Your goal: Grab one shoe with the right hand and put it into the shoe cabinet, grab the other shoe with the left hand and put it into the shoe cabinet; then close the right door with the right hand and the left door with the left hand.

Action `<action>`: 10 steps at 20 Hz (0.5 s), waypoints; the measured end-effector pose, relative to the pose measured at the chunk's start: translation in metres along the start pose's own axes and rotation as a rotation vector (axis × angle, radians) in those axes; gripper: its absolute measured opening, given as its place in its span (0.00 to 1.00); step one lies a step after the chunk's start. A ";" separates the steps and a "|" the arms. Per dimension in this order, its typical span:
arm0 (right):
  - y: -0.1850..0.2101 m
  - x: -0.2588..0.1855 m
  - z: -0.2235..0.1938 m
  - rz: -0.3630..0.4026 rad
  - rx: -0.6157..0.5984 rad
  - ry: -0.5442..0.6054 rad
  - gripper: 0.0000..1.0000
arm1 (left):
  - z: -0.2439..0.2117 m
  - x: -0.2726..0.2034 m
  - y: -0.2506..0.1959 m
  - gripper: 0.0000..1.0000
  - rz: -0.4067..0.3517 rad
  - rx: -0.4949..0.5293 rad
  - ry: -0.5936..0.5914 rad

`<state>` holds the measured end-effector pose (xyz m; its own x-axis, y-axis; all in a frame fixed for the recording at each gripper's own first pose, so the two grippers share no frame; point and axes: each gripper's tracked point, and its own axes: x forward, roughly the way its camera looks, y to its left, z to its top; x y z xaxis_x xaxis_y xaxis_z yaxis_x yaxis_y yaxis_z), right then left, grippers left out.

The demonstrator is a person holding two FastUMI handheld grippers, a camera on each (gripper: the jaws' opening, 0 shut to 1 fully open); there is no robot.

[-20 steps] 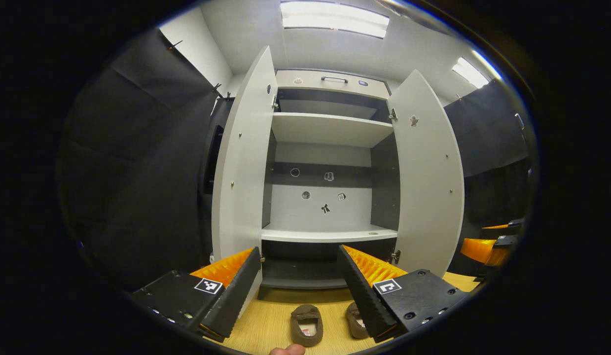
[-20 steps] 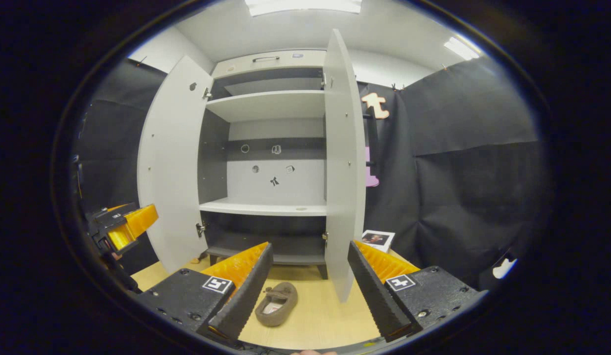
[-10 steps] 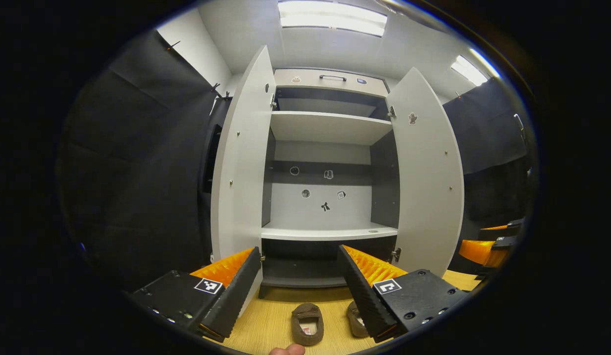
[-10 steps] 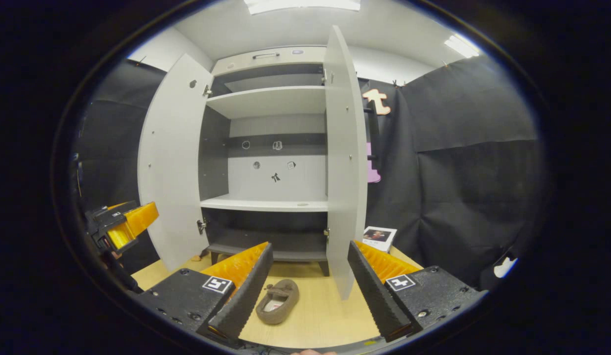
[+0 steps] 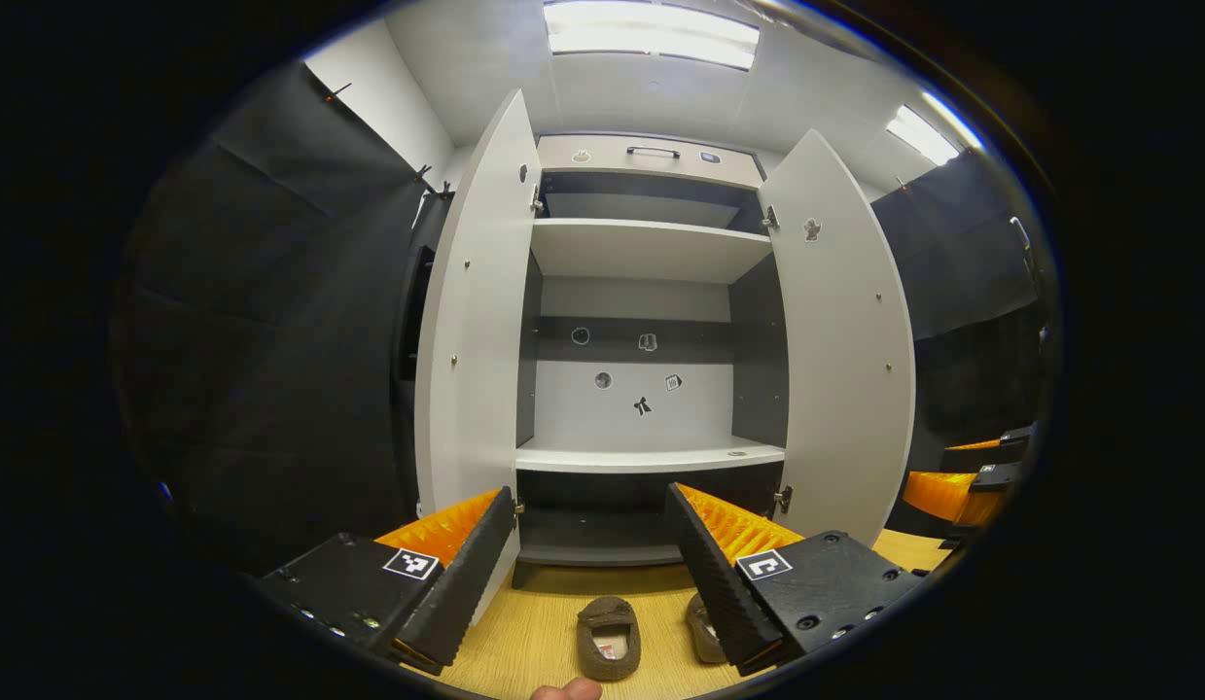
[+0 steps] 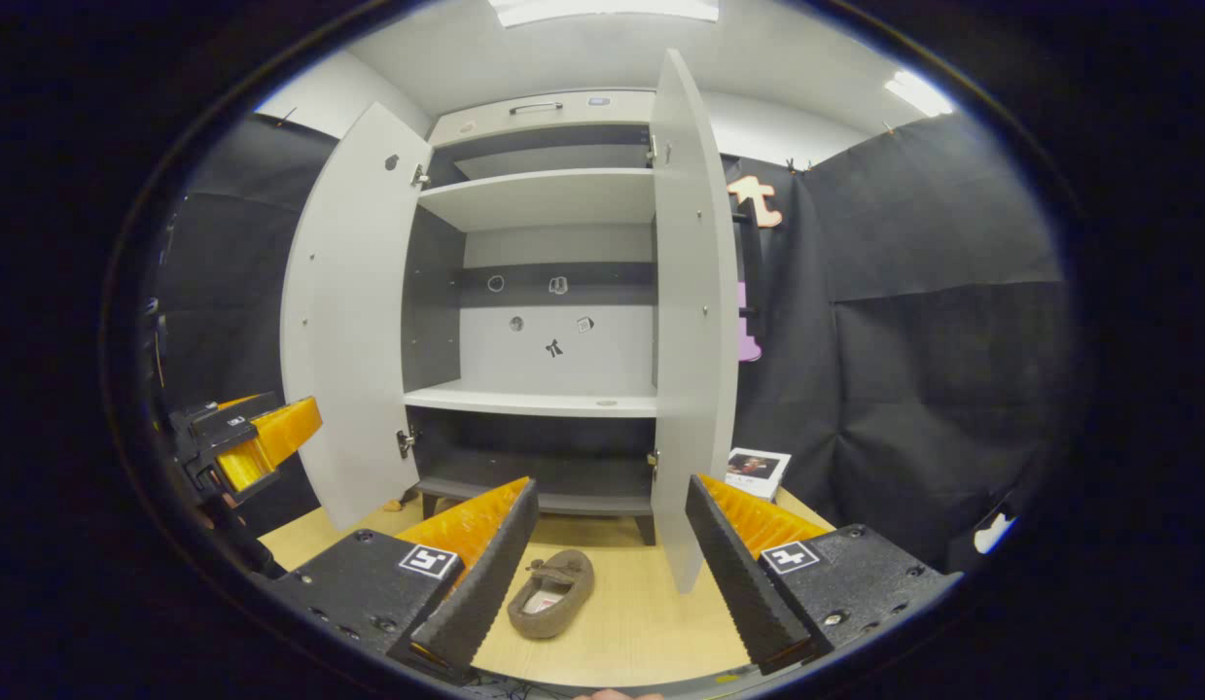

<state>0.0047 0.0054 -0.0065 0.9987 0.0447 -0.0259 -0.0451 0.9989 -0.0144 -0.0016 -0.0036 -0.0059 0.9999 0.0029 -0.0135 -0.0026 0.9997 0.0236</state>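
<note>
Nothing is put away yet. Both shoes [image 5: 608, 637] sit on the floor [image 5: 524, 642] before the cabinet [image 5: 651, 253], its two doors swung open. The left gripper [image 5: 590, 574] and right gripper [image 6: 610, 569] hang wide and empty.

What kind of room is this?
Probably a practice booth, not a real home: black cloth walls hang around a white shoe cabinet with both doors open, and two brown shoes sit on the wooden floor.

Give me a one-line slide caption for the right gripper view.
Open right gripper above a brown shoe on the floor, facing the shoe cabinet with both doors open.
</note>
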 end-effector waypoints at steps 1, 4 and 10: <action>0.003 0.001 0.001 0.007 -0.004 -0.002 0.94 | -0.001 0.000 0.000 0.95 0.000 -0.002 0.001; 0.009 0.008 0.001 0.026 -0.026 0.011 0.94 | -0.002 0.000 0.003 0.95 0.006 0.000 0.001; 0.032 0.039 -0.026 0.100 -0.039 0.135 0.94 | -0.003 0.005 0.008 0.95 0.012 -0.003 0.001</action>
<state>0.0411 0.0391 -0.0339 0.9769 0.1386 -0.1628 -0.1474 0.9881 -0.0434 0.0032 0.0045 -0.0092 0.9998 0.0152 -0.0142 -0.0150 0.9997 0.0205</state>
